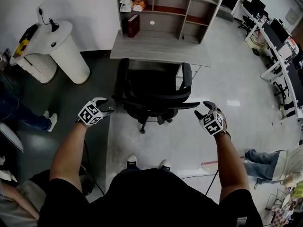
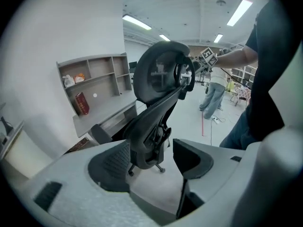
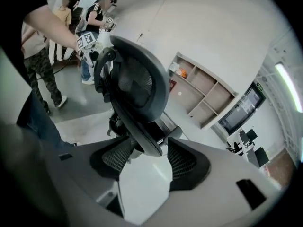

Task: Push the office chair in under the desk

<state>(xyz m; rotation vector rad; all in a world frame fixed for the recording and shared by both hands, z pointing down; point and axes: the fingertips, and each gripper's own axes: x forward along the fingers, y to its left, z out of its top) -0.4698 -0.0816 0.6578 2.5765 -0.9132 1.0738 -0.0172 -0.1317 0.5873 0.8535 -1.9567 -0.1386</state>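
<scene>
The black mesh office chair (image 1: 151,96) stands in front of the grey desk (image 1: 161,48), its seat partly under the desktop and its backrest towards me. My left gripper (image 1: 108,106) is open at the backrest's left end. My right gripper (image 1: 201,109) is open at the right end. In the left gripper view the backrest (image 2: 161,79) rises just beyond the open left gripper (image 2: 151,162). In the right gripper view the backrest (image 3: 137,89) has its lower edge dipping between the jaws of the right gripper (image 3: 150,161); whether they touch it I cannot tell.
A shelf unit on the desk holds a red book (image 1: 133,25) and small items. A white round bin (image 1: 66,48) stands at the left. People stand at the left edge (image 1: 19,112) and lower right (image 1: 265,160). More desks (image 1: 279,41) line the right side.
</scene>
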